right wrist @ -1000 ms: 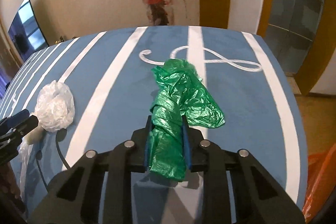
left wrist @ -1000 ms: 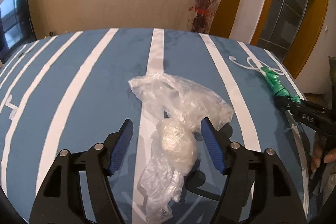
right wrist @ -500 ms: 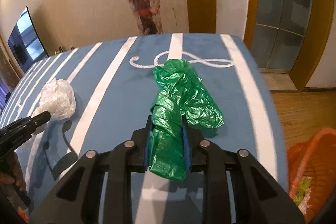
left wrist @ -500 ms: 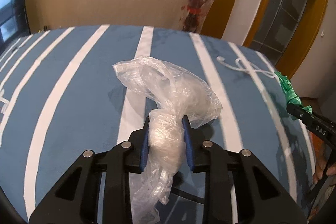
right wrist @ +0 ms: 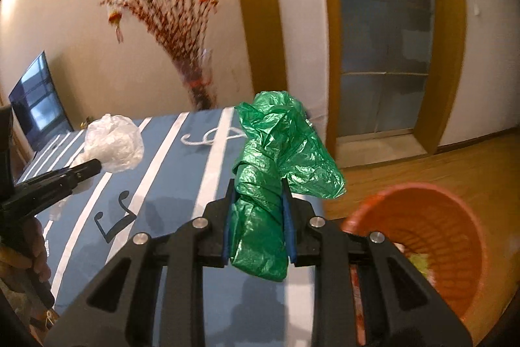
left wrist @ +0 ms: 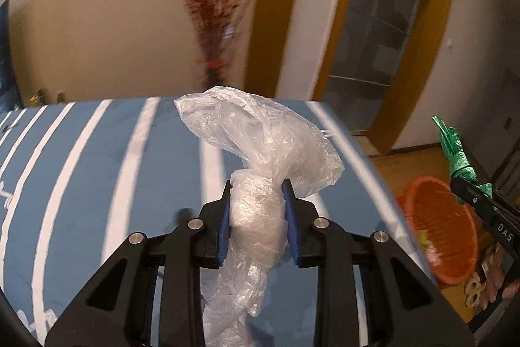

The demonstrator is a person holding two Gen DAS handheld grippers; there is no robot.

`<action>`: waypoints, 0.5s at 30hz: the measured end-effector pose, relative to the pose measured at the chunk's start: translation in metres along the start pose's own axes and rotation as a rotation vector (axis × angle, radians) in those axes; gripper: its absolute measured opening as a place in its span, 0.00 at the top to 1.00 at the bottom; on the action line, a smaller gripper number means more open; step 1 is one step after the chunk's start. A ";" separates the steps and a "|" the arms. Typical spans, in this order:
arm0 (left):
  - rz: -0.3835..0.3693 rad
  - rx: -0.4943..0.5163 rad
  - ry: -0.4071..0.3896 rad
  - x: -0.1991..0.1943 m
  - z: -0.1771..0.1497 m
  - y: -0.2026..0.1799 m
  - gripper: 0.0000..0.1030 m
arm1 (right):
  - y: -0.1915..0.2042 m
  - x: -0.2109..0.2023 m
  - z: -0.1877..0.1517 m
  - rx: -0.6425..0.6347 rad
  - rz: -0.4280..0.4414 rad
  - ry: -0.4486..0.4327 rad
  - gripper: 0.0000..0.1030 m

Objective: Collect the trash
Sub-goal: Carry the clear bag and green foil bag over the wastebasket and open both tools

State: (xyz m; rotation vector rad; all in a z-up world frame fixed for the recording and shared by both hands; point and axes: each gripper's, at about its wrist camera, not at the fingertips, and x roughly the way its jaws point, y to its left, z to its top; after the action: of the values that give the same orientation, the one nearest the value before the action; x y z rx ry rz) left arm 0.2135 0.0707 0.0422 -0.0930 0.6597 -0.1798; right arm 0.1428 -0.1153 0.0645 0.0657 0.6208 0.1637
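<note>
My left gripper (left wrist: 256,194) is shut on a crumpled clear plastic bag (left wrist: 260,152) and holds it above the blue striped table (left wrist: 97,168). My right gripper (right wrist: 258,194) is shut on a crumpled green plastic bag (right wrist: 276,158), lifted past the table's right edge. An orange trash basket (right wrist: 432,236) stands on the floor to the right, below the green bag; it also shows in the left wrist view (left wrist: 438,223). The right gripper with the green bag (left wrist: 455,158) shows at the right of the left wrist view. The clear bag (right wrist: 113,142) shows at the left of the right wrist view.
A vase of red branches (right wrist: 195,86) stands at the table's far edge. A TV (right wrist: 39,106) is at the far left. A wood-framed glass door (right wrist: 383,38) and wooden floor (right wrist: 438,161) lie right of the table. Some trash lies inside the basket.
The left gripper closed on the clear bag and lifted it off the table. Both grippers rose and swung right, bringing the orange basket into view.
</note>
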 end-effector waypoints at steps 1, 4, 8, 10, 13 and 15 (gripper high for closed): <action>-0.012 0.007 -0.003 -0.002 0.000 -0.009 0.73 | -0.006 -0.009 -0.001 0.007 -0.008 -0.010 0.75; -0.066 0.034 -0.005 -0.009 0.001 -0.041 0.73 | -0.024 -0.034 -0.004 0.034 -0.032 -0.035 0.75; -0.125 0.074 -0.002 -0.012 -0.002 -0.082 0.73 | -0.047 -0.056 -0.012 0.073 -0.058 -0.060 0.75; -0.155 0.087 0.004 -0.011 -0.004 -0.098 0.73 | -0.060 -0.065 -0.017 0.095 -0.075 -0.069 0.75; -0.199 0.105 0.016 -0.008 -0.009 -0.125 0.73 | -0.083 -0.074 -0.024 0.128 -0.100 -0.075 0.75; -0.225 0.113 0.025 -0.005 -0.012 -0.139 0.73 | -0.097 -0.080 -0.030 0.151 -0.117 -0.076 0.75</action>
State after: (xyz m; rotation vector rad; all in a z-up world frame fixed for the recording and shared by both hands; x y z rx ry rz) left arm 0.1831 -0.0645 0.0560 -0.0564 0.6622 -0.4348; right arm 0.0745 -0.2247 0.0752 0.1801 0.5591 0.0005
